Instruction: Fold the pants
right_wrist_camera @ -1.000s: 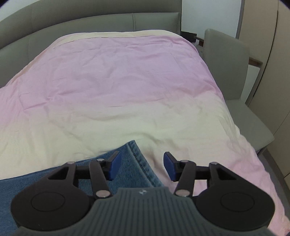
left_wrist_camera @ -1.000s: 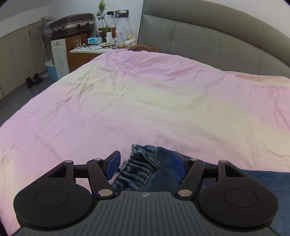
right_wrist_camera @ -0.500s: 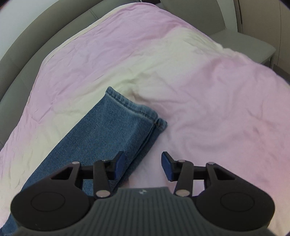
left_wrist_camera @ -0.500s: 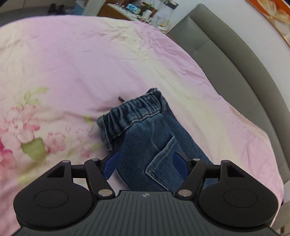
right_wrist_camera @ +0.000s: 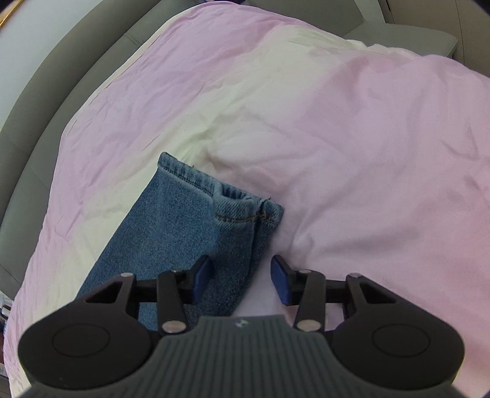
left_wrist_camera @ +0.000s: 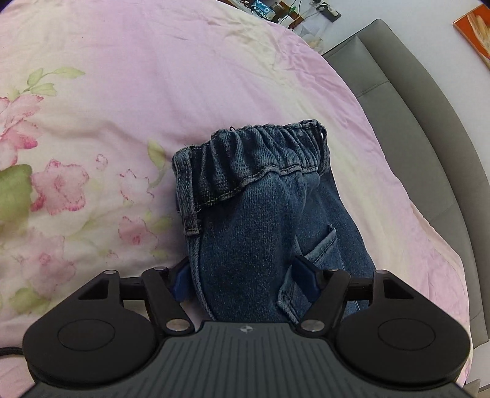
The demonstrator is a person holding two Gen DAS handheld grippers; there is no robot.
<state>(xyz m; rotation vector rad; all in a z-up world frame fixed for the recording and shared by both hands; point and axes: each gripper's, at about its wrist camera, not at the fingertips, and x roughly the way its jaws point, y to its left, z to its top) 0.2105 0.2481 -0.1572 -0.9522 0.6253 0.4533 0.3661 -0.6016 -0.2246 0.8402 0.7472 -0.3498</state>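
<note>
Blue denim pants lie on the pink floral bedcover (left_wrist_camera: 137, 76). In the left wrist view their elastic waistband (left_wrist_camera: 260, 153) points away from me, and the seat with a back pocket (left_wrist_camera: 321, 245) runs under my left gripper (left_wrist_camera: 242, 280). A raised fold of denim fills the gap between its wide jaws, which are closing; I see no clear pinch. In the right wrist view the stacked leg hems (right_wrist_camera: 239, 208) lie just ahead of my right gripper (right_wrist_camera: 242, 272). It is open, with one pad over the leg's edge and the other over bare sheet (right_wrist_camera: 367, 137).
A grey padded headboard (left_wrist_camera: 428, 137) curves along the bed's far side and shows again as the headboard (right_wrist_camera: 46, 107) in the right view. A cluttered nightstand (left_wrist_camera: 269, 9) sits at the top edge. A grey chair seat (right_wrist_camera: 413, 33) stands beyond the bed.
Both grippers have rolled and come down close over the pants. The waistband end now sits between the left jaws, and the leg hems lie just ahead of the right jaws, which have narrowed a little.
</note>
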